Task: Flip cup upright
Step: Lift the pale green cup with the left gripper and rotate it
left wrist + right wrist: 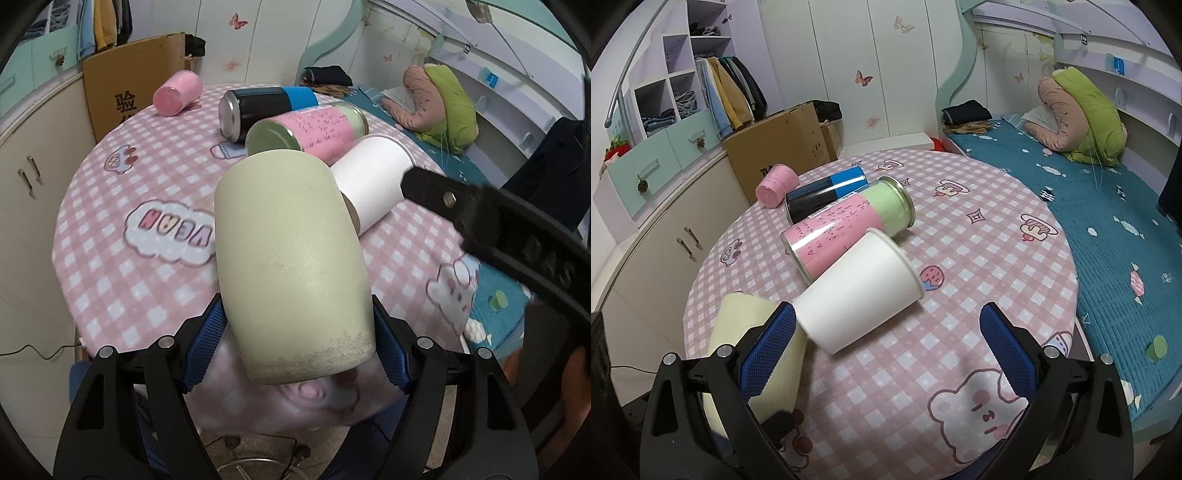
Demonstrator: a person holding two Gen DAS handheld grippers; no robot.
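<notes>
My left gripper point(299, 350) is shut on a pale green cup point(291, 258), held tilted above the near edge of the round table; the cup also shows in the right wrist view point(738, 321). My right gripper point(888, 350) is open and empty just in front of a white paper cup point(860, 291) lying on its side; one of its fingers point(443, 195) shows beside the white cup point(373, 173) in the left wrist view. A pink-and-green glass jar point(849, 218), a black-and-blue can point(823, 195) and a pink cup point(775, 184) also lie on their sides.
The round table point(997, 280) has a pink checked cloth. A bed with a teal cover point(1108, 229) runs along the right. A cardboard box point(783, 147) and white cabinets point(665, 229) stand at the left behind the table.
</notes>
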